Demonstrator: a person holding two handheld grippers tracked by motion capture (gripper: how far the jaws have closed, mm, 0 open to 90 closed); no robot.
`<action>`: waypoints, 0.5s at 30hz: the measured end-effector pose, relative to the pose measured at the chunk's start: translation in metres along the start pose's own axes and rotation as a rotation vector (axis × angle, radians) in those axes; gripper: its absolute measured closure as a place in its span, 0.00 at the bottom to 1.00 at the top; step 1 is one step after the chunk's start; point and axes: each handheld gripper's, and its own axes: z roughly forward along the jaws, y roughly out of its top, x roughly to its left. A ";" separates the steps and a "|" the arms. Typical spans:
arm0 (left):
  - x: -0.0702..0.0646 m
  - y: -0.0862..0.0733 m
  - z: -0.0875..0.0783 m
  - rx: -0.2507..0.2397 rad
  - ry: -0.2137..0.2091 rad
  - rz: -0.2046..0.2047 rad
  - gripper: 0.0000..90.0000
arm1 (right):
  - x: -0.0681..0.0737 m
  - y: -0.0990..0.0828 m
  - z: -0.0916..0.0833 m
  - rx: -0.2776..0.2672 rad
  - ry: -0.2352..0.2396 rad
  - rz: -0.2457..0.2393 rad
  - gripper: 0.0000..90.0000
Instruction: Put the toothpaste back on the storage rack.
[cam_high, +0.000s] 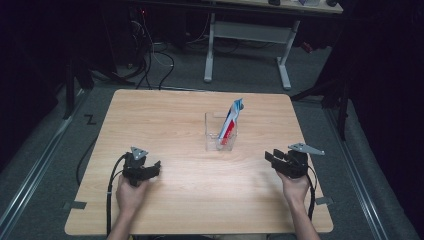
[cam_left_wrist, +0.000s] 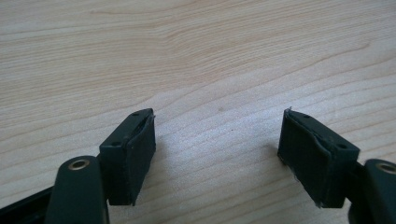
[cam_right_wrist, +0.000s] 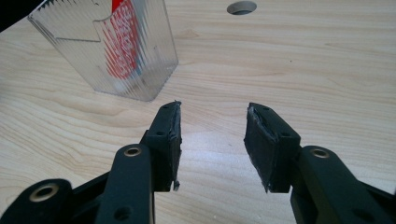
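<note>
High view, both grippers resting near table (cam_high: 190, 195) edge, left gripper (cam_high: 150, 169) and right gripper (cam_high: 276, 158) jaws gaping empty, clear box (cam_high: 220, 134) holding toothpaste tube (cam_high: 232, 120) standing farther off.

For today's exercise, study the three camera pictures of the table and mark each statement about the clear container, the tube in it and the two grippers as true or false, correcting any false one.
1. The clear container stands upright on the wooden table. True.
2. The red, white and blue tube lies flat on the table beside the container. False: it stands tilted inside the container, its top poking above the rim.
3. The left gripper has nothing between its jaws. True.
4. The right gripper is clamped on the container. False: its jaws stand apart with bare table between them, the container lying ahead of them.
5. Both grippers are held in hands near the table's front edge. True.
</note>
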 end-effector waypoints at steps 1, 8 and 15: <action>0.000 0.000 0.000 0.000 0.000 0.000 0.31 | 0.000 -0.001 0.001 0.001 0.001 0.004 0.62; 0.000 0.000 0.000 0.000 0.000 0.000 0.31 | -0.003 -0.010 0.004 0.016 -0.001 0.017 0.62; 0.000 0.000 0.000 0.000 0.000 0.000 0.31 | -0.004 -0.016 0.006 0.026 -0.002 0.034 0.62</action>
